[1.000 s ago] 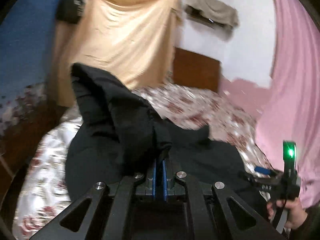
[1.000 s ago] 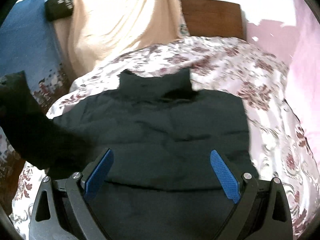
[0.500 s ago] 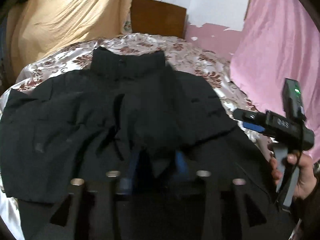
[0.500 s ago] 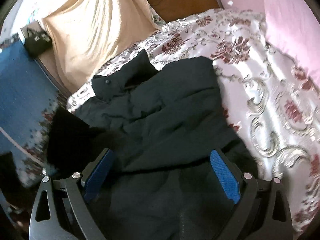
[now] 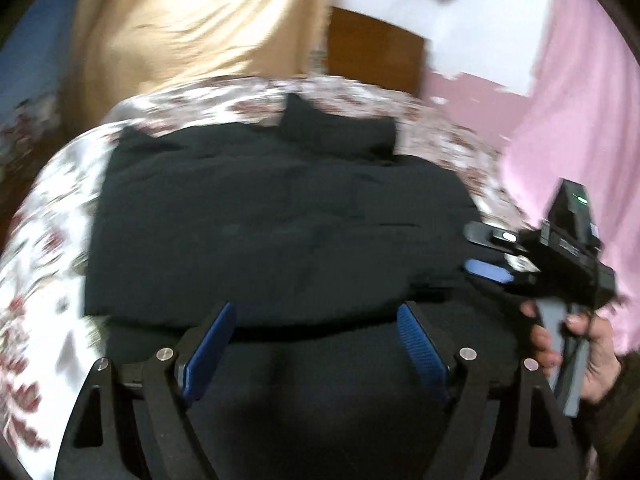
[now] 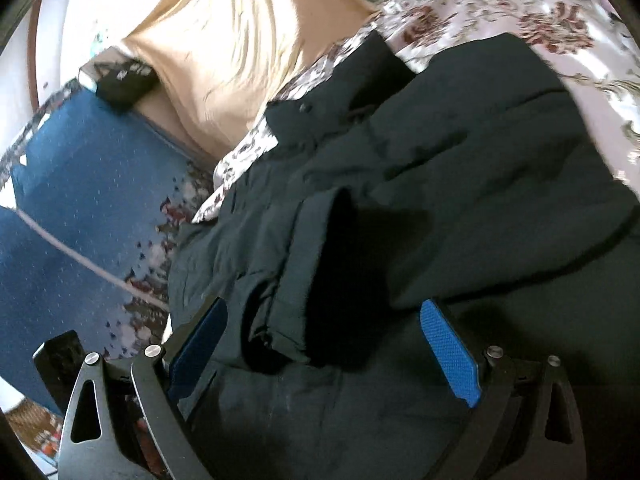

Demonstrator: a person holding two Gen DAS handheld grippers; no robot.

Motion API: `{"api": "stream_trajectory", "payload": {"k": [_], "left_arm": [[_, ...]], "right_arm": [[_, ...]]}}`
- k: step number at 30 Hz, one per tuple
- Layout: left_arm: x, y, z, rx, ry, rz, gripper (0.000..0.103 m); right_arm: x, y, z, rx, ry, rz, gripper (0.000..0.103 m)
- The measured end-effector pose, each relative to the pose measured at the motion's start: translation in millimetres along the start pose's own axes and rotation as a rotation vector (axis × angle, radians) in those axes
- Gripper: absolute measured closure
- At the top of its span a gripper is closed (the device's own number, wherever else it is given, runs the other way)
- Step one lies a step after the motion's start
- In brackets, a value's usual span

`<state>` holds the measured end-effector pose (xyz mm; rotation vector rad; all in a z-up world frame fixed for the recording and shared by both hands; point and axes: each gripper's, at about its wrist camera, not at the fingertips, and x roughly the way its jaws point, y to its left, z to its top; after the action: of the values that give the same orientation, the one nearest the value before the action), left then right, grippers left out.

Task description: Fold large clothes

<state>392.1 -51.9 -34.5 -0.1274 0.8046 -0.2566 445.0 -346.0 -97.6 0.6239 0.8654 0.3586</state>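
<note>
The black jacket (image 5: 280, 216) lies spread on the floral bedspread (image 5: 48, 216), covering most of the middle of the bed. Bare bedspread shows in a band along its left edge and in a narrower strip past the collar (image 5: 340, 128), toward the wooden headboard (image 5: 376, 56). On the right a pink curtain (image 5: 580, 100) hangs close to the bed, leaving only a thin margin of bedspread there. A tan cloth (image 5: 192, 24) hangs behind the bed on the left.

The left gripper (image 5: 316, 344) hovers low over the jacket's near part, its jaws opening, with only the flat fabric below and nothing pinched between the blue pads (image 5: 422, 350). The right gripper (image 6: 320, 344) also stands wide, unclenched, above the cuff of a sleeve (image 6: 304, 280) folded across the body of the jacket (the cuff lies between the fingers but is not pressed). In the left view the person's right hand (image 5: 580, 356) grips that tool's handle beside the jacket's right edge.

The jacket looks dark, matte and puffy, with its body roughly squared, its collar standing up at the far end and a snap button (image 6: 306, 108) visible near it.
</note>
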Motion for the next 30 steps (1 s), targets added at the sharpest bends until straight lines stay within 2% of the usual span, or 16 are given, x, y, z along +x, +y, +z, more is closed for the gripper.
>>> {"api": "stream_trajectory", "payload": {"k": [1,3,4,6,7,8,9,11,16,19,21,25,30], "left_arm": [[-2.5,10.2,-0.8,-0.030,0.004,0.022,0.020],[-4.5,23.3,1.4,-0.061,0.016,0.042,0.020],[-5.1,27.7,3.4,-0.073,0.022,0.056,0.020],[-9.7,36.9,7.9,-0.097,0.023,0.067,0.020],[-13.2,41.7,9.8,-0.109,0.021,0.071,0.020],[-16.3,46.2,12.1,-0.116,0.018,0.075,0.020],[-20.7,49.8,13.7,-0.118,0.011,0.082,0.020],[-29.7,58.5,19.2,-0.118,-0.011,0.108,0.020],[-41.9,84.3,29.3,-0.140,-0.050,0.144,0.018],[-37.2,95.7,36.0,-0.147,-0.060,0.175,0.017],[-27.1,102.3,40.4,-0.158,-0.049,0.194,0.017],[1.4,115.2,50.3,-0.204,-0.017,0.221,0.017],[44.9,119.0,64.3,-0.235,0.031,0.219,0.017]], "right_arm": [[8.0,6.5,-1.5,-0.007,0.007,-0.017,0.014],[16.4,15.6,-4.9,-0.015,0.012,-0.050,0.038],[21.8,19.3,-6.9,-0.010,0.023,-0.065,0.042],[27.4,24.0,-8.3,0.005,0.033,-0.111,0.067],[27.7,26.3,-9.6,0.006,0.036,-0.139,0.074],[27.8,29.5,-11.1,0.002,0.035,-0.156,0.095],[24.3,33.9,-11.9,-0.008,0.019,-0.169,0.099],[11.8,44.1,-10.2,-0.039,-0.016,-0.153,0.100],[-49.7,76.8,10.7,-0.143,-0.172,-0.148,0.100],[-81.1,82.7,33.8,-0.176,-0.257,-0.218,0.100],[-97.9,73.0,47.9,-0.174,-0.295,-0.282,0.100],[-113.6,39.8,62.0,-0.140,-0.303,-0.384,0.100],[-84.7,-0.1,58.8,-0.147,-0.230,-0.508,0.100]]}}
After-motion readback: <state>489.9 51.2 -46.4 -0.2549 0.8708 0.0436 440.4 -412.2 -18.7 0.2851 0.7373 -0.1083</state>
